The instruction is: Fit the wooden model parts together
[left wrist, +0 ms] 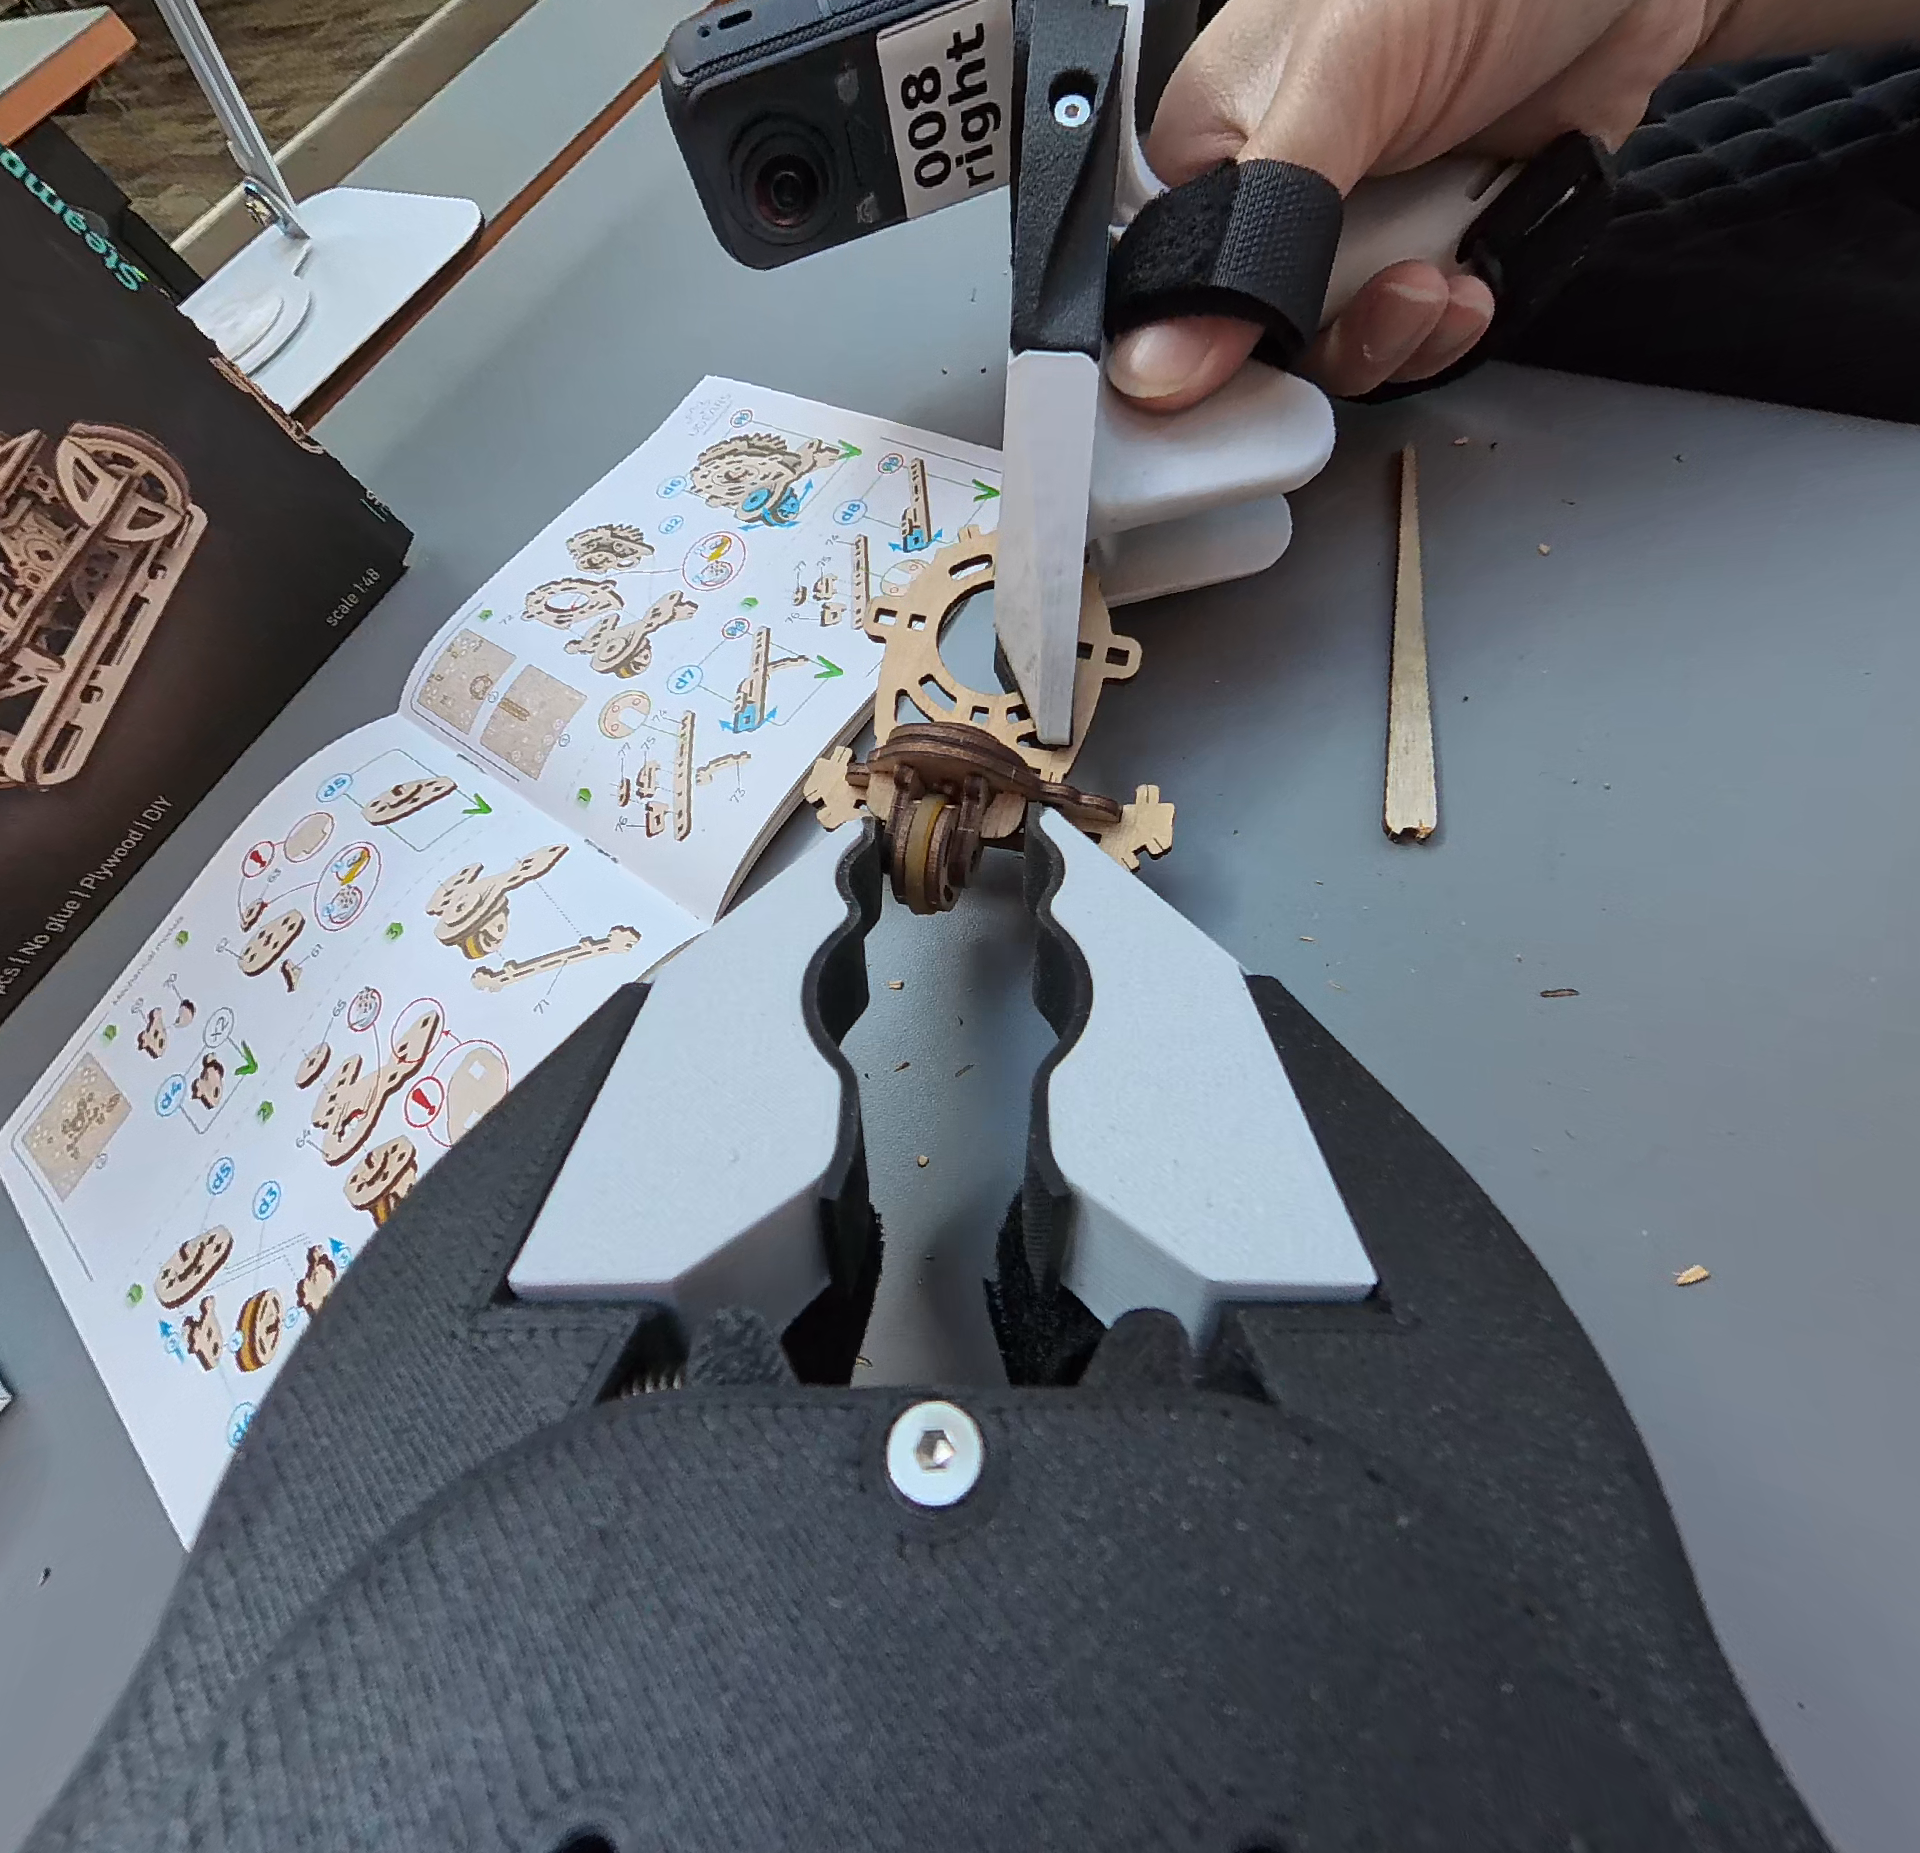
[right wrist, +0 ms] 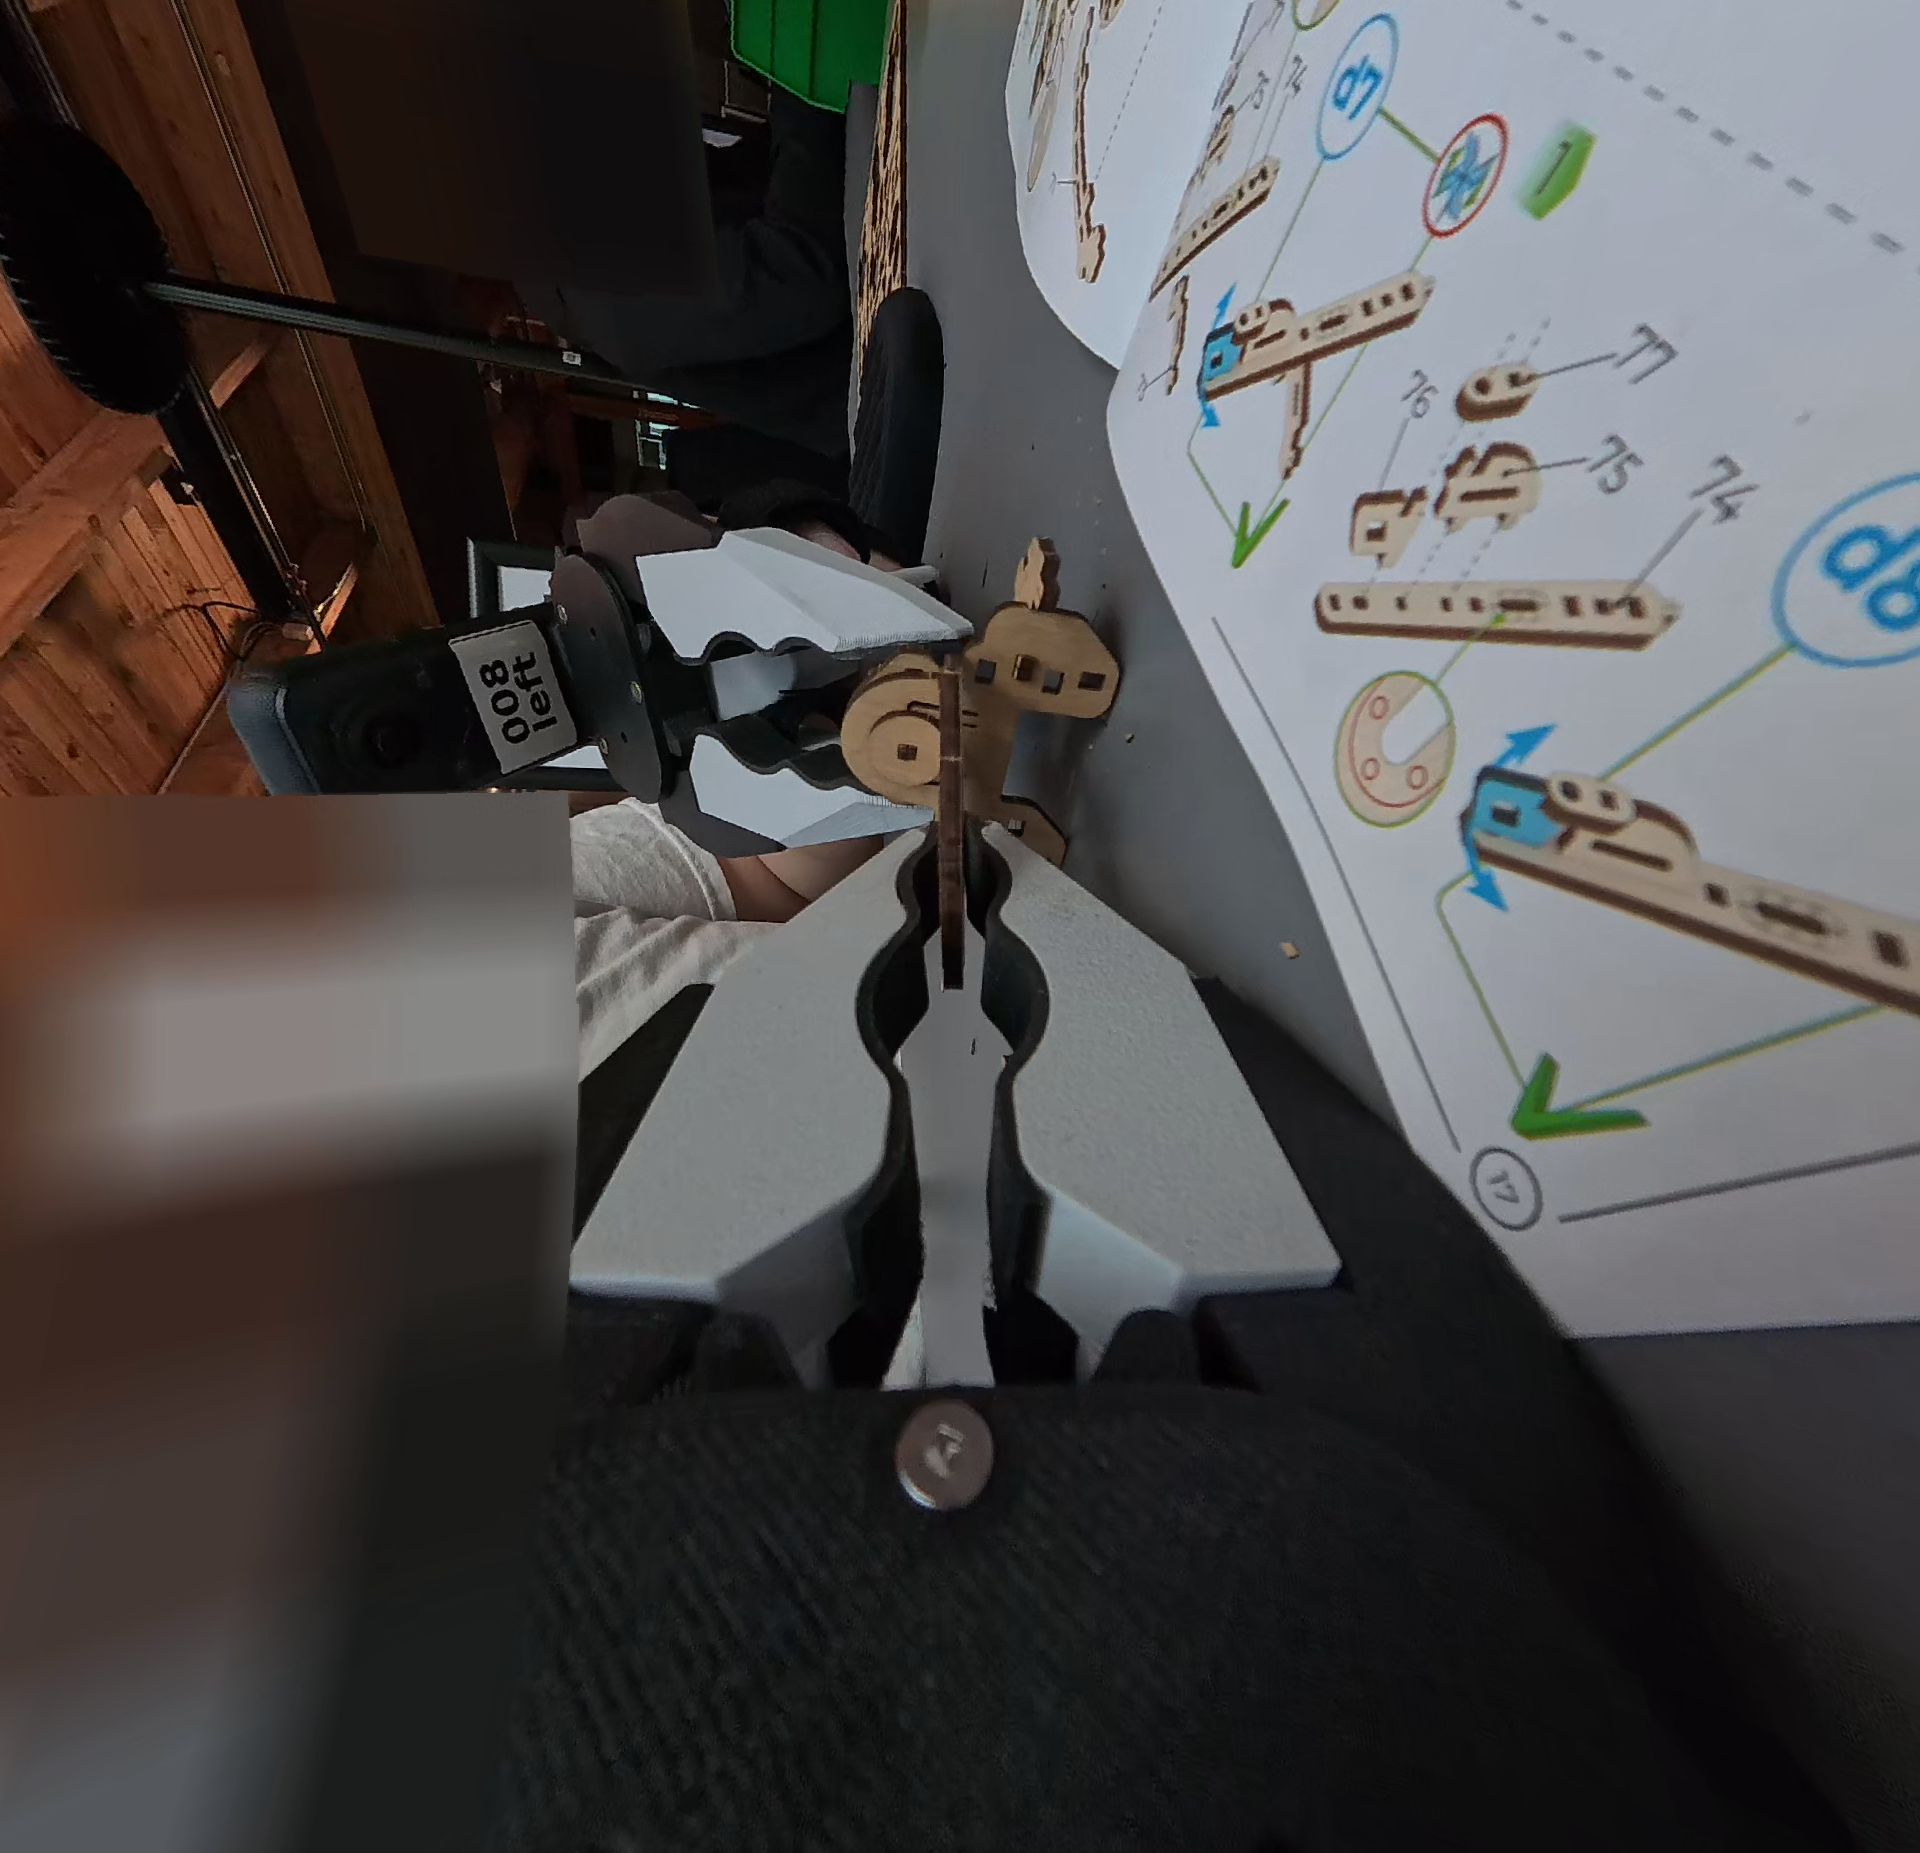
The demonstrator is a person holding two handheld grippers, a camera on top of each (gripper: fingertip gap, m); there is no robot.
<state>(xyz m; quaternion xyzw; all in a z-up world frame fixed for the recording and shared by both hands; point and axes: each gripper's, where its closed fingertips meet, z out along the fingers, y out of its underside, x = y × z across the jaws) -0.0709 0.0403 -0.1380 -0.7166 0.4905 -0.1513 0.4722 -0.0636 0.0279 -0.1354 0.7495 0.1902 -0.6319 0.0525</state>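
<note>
My left gripper (left wrist: pixel 951 832) is shut on a small wooden sub-assembly (left wrist: pixel 971 790) with a layered wheel and notched arms, and holds it just above the grey table (left wrist: pixel 1610 972). My right gripper (right wrist: pixel 951 853) is shut on a flat wooden ring plate (left wrist: pixel 940 608) with tabs round its rim. In the right wrist view the plate (right wrist: pixel 951 764) shows edge-on. The plate's lower edge meets the sub-assembly (right wrist: pixel 1039 676) from above. The right gripper (left wrist: pixel 1049 723) comes down from the top of the left wrist view. The left gripper (right wrist: pixel 930 728) shows in the right wrist view.
An open instruction booklet (left wrist: pixel 499 868) lies left of the parts, with a black box (left wrist: pixel 156 556) beyond it. A flat wooden stick (left wrist: pixel 1408 660) lies to the right. A white stand base (left wrist: pixel 332 265) sits at the back left. Wood crumbs (left wrist: pixel 1694 1275) dot the table. The tips of both grippers are at nearly the same place. From either gripper's tips it is about 8 cm to the flat wooden stick (left wrist: pixel 1408 660).
</note>
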